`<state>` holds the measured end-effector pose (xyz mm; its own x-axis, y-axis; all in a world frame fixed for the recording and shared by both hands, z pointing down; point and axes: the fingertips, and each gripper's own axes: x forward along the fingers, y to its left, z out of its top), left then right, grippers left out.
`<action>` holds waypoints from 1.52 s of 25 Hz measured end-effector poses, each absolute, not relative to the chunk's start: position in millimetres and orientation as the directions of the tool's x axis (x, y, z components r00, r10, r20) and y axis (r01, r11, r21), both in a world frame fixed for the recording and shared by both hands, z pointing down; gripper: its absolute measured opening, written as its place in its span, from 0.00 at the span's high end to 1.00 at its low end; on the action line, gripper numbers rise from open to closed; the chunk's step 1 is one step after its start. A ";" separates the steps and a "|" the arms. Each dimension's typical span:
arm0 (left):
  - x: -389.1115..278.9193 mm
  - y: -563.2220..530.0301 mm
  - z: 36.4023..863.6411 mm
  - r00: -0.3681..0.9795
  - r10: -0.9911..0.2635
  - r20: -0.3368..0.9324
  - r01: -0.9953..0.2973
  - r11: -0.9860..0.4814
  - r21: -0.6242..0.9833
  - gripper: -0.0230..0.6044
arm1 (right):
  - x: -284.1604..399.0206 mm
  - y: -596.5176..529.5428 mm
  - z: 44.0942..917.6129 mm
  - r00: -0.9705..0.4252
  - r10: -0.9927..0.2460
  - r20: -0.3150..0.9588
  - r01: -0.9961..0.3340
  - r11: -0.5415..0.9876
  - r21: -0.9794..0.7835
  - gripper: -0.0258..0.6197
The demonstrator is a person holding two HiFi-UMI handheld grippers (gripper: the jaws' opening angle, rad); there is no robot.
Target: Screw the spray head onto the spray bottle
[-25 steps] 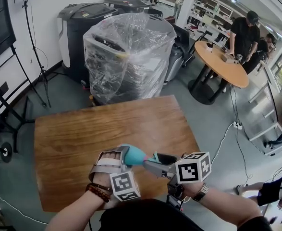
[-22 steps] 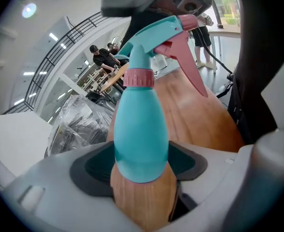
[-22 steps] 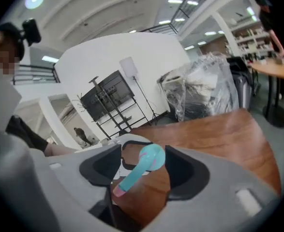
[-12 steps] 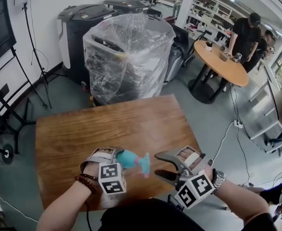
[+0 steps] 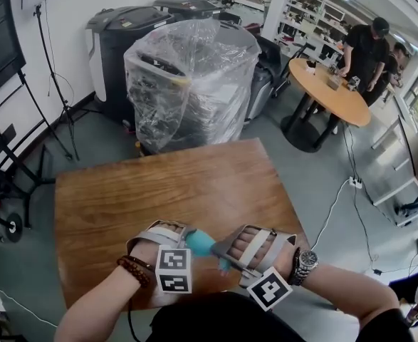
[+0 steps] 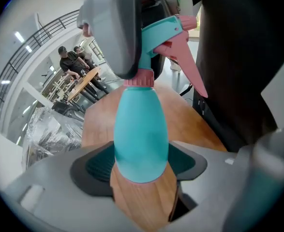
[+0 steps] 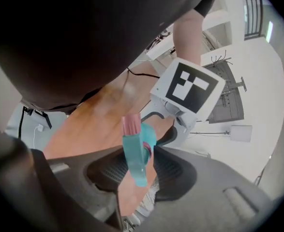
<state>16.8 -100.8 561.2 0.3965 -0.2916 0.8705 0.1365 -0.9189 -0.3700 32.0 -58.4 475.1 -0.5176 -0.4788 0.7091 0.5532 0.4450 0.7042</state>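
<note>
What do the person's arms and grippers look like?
The left gripper and right gripper are grey, with dark pads and a white cube of black square markers. Bead bracelet on the left wrist, watch on the right. Right jaws have just been closing on the spray head.

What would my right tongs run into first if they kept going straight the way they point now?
The spray head: it already stands in the right tongs, whose jaws have just been closing and look to press on it. Behind it comes the teal bottle; depth is unclear.

Spray bottle (image 5: 200,242) in left tool (image 5: 189,239), spray head (image 7: 133,152) in right tool (image 5: 221,252) — above table (image 5: 123,198)
</note>
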 end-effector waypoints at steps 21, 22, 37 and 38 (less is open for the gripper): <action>25.5 -144.3 542.5 0.373 -0.614 0.695 -0.202 -0.785 -0.585 0.38 | 58.5 -124.2 464.0 -0.656 -0.328 0.680 -0.656 0.693 -0.299 0.78; 26.4 -143.8 543.0 0.378 -0.607 0.699 -0.208 -0.791 -0.575 0.38 | 58.6 -124.2 464.0 -0.651 -0.333 0.682 -0.655 0.701 -0.283 0.78; 4.1 -165.8 590.6 0.581 -0.498 0.644 -0.586 -0.805 -0.094 0.37 | 80.4 -137.2 441.4 -0.626 -0.517 0.584 -0.689 0.717 -0.105 0.66; 1.8 -171.0 594.1 0.585 -0.511 0.630 -0.615 -0.785 -0.066 0.37 | 82.3 -136.7 443.5 -0.622 -0.522 0.583 -0.696 0.710 -0.107 0.66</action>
